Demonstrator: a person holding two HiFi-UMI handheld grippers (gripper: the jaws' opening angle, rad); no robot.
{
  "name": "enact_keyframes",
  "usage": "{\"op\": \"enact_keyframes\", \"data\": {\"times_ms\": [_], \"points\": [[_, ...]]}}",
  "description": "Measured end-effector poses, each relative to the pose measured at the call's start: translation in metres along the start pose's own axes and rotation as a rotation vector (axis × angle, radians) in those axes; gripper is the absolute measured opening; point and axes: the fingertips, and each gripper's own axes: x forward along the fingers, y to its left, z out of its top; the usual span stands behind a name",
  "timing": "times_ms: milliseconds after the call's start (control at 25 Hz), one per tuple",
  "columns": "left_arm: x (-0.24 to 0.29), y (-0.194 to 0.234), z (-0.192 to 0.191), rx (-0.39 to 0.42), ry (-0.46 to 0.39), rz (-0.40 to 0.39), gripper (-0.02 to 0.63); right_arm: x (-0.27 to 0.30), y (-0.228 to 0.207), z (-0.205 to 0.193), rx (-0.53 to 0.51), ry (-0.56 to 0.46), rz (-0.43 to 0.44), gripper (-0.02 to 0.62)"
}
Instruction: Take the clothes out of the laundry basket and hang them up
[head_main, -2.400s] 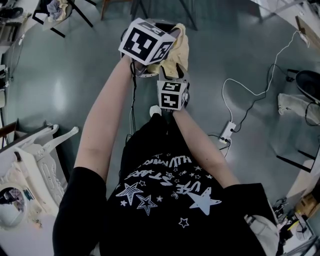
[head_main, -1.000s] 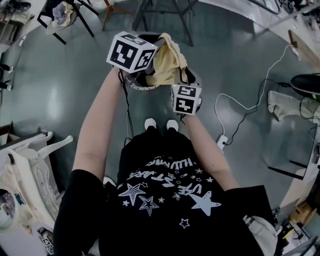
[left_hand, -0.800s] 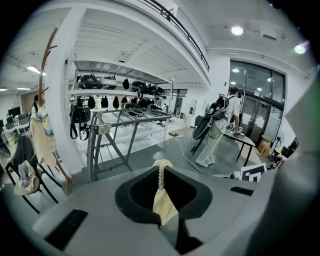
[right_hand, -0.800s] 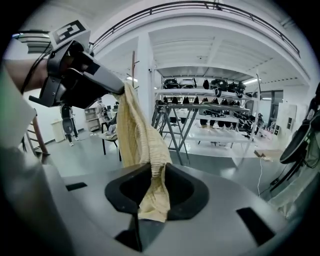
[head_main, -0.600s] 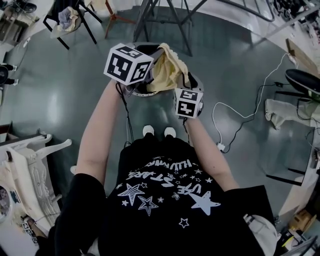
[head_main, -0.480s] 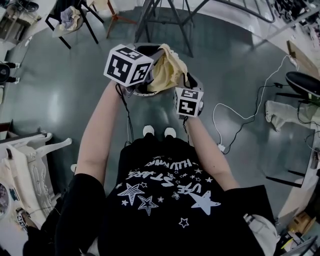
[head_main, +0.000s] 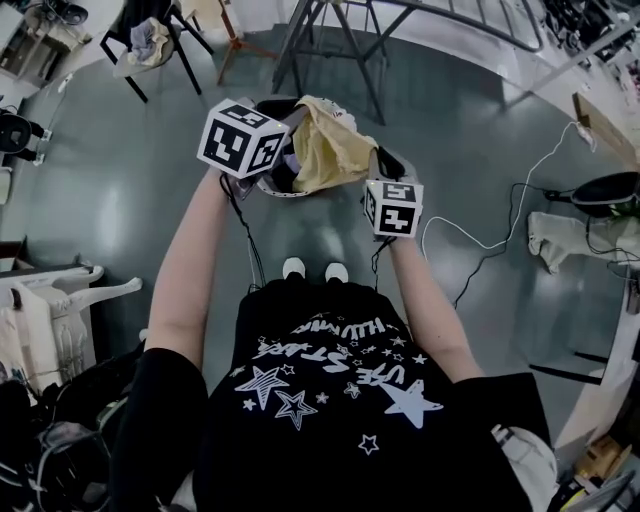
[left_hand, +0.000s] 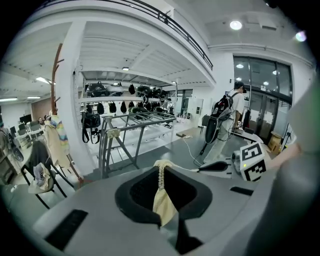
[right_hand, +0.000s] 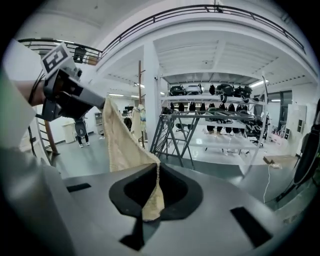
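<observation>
Left gripper (left_hand: 161, 167) clamps the pale yellow cloth garment (head_main: 325, 155). Right gripper (right_hand: 157, 167) has just closed on its edge. Open grey floor (head_main: 120, 200) lies all around, with a grey metal rack (head_main: 345, 45) just ahead.

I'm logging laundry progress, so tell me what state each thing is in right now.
garment: lifted, stretched between both hand-held grippers.
left hand-held gripper: shut on garment.
right hand-held gripper: jaws have just been closing, now shut on garment.
rack: standing upright ahead.
</observation>
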Motion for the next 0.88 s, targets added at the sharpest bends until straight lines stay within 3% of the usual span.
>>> {"op": "enact_keyframes", "data": {"times_ms": [240,480,720,880], "points": [[-0.021,-0.003,0.021,0.063,-0.055,0.083,0.048,-0.032,-0.024,0.054,-0.096,-0.097,0.101,0.028],[-0.055,-0.006,0.080,0.122,-0.186,0.171,0.048,-0.072,-0.041,0.141,-0.176,-0.237,0.208,0.026],[-0.101,-0.029,0.152,0.181,-0.332,0.206,0.048,-0.123,-0.057,0.224,-0.256,-0.382,0.231,0.026],[-0.108,-0.048,0.187,0.207,-0.399,0.186,0.048,-0.138,-0.078,0.257,-0.323,-0.433,0.188,0.026]]}}
